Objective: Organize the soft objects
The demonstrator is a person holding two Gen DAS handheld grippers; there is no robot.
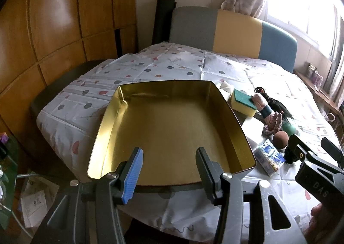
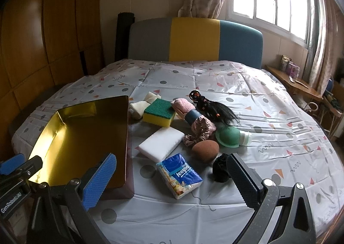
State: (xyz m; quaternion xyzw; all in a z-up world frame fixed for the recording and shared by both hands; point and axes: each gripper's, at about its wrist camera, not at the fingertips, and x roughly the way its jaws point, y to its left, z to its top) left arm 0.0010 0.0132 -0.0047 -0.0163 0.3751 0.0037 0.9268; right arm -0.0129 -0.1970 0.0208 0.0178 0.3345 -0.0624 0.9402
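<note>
A gold tin tray [image 1: 172,119] lies empty on the patterned sheet. My left gripper [image 1: 169,171] hovers over its near rim, open, with nothing between the blue and dark pads. To the tray's right lies a heap of soft things: a blue tissue pack [image 2: 179,175], a white foam block [image 2: 161,143], a yellow-green sponge [image 2: 159,115], a brown egg-shaped puff [image 2: 205,149], a black scrunchie [image 2: 220,167], a pink scrunchie [image 2: 201,131], a green puff [image 2: 229,136], black hair [image 2: 215,110] and a pink sock roll [image 2: 183,105]. My right gripper [image 2: 172,181] stands wide open just above the tissue pack.
The sheet [image 2: 236,85] covers a bed with a grey, yellow and blue headboard [image 2: 193,40]. A wooden wardrobe [image 1: 53,18] stands at the left. A low wooden shelf [image 2: 296,83] under the window runs along the right. A white cloth [image 2: 139,107] lies behind the sponge.
</note>
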